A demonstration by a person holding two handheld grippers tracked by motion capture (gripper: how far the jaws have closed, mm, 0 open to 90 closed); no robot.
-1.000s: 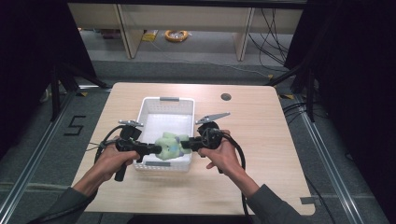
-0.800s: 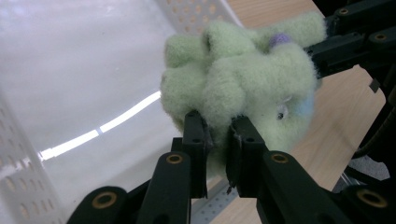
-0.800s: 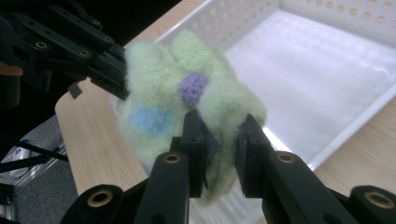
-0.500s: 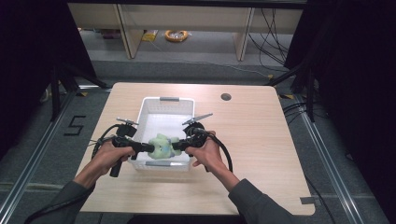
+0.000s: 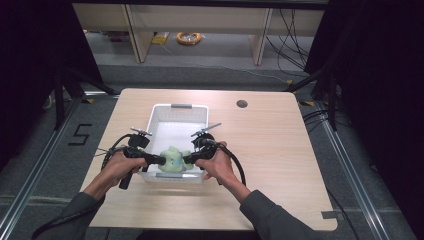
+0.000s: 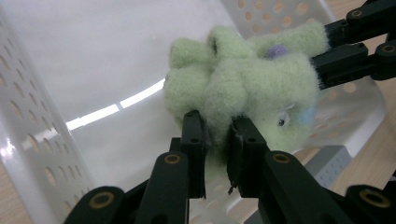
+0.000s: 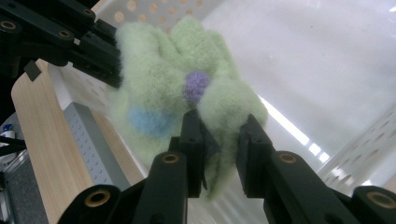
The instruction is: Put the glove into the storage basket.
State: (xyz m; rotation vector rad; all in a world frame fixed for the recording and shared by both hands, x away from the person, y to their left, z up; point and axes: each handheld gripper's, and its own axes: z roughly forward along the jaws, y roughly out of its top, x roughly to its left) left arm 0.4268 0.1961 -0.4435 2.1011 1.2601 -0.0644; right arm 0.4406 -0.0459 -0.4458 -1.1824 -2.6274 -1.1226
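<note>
both my hands have sunk, lowering the fluffy pale-green plush toy (image 5: 172,159) over the white perforated plastic basket's (image 5: 178,107) near end; left gripper (image 6: 215,135) and right gripper (image 7: 219,133) each pinch it.

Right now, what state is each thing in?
Plush toy: held up between both grippers, over the near end of the basket, its underside hidden.
Basket: upright on the table, with bare floor showing behind the toy.
Left gripper: shut on a fold of the toy.
Right gripper: shut on another fold of the toy.
Table: basket standing on it.
</note>
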